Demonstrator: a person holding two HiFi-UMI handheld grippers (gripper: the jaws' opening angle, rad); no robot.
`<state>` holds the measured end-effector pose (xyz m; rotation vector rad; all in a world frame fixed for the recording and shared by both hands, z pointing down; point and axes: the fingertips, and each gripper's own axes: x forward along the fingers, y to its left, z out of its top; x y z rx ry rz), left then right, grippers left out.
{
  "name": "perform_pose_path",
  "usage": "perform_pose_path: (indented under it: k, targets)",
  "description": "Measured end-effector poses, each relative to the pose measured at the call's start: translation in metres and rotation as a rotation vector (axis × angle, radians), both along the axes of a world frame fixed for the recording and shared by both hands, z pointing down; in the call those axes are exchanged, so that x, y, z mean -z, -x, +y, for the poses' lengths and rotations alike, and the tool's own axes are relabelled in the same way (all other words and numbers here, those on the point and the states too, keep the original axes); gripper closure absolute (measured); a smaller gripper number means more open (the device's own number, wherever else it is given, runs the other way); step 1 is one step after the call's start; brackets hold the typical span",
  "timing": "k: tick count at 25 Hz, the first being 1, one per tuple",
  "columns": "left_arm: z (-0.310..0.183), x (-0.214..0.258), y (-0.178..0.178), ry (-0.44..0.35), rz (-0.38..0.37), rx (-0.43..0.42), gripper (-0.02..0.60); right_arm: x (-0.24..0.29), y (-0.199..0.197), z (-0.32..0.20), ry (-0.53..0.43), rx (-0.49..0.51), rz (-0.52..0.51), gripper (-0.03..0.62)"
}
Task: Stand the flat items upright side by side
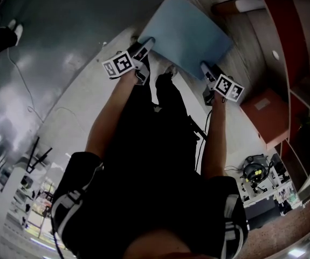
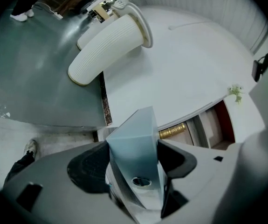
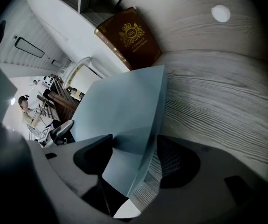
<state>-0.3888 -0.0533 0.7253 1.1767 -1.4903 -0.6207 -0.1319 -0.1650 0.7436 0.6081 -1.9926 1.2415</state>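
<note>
– Left gripper (image 1: 145,43): how does it stand?
– Clamped on the folder (image 1: 186,32). Its own view shows the jaws set wide, pads against the two sides of the thick spine end, with the round finger hole (image 2: 141,181) between them.
– And the right gripper (image 1: 205,69)?
– Likewise closed on the folder, at the other near corner. There the thin cover edge runs between the jaws, with one pad on the blue face.
– Where is the folder itself?
– Held out in front of the person, one gripper at each near corner. Its pale blue face is up and tilted, over the wood-grain board (image 3: 217,87) beside the red-brown shelf unit (image 1: 280,31). Whether its far edge rests on the board cannot be told.
– What is near it?
– One brown book (image 3: 130,35), its gold-crested cover showing, at the back of the board just beyond the folder's far corner. In the left gripper view a white ribbed cylinder (image 2: 108,48) shows well behind the folder.
</note>
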Motion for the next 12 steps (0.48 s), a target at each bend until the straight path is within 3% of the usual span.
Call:
perform_pose_path:
  k: [5, 12]
  targets:
    - [-0.001, 0.034, 0.002, 0.001, -0.116, 0.006, 0.252, 0.008, 0.001, -0.002, -0.042, 0.017, -0.003, 0.266]
    - [-0.015, 0.085, -0.013, -0.007, -0.289, -0.013, 0.256, 0.036, -0.012, -0.014, -0.176, -0.015, -0.015, 0.264]
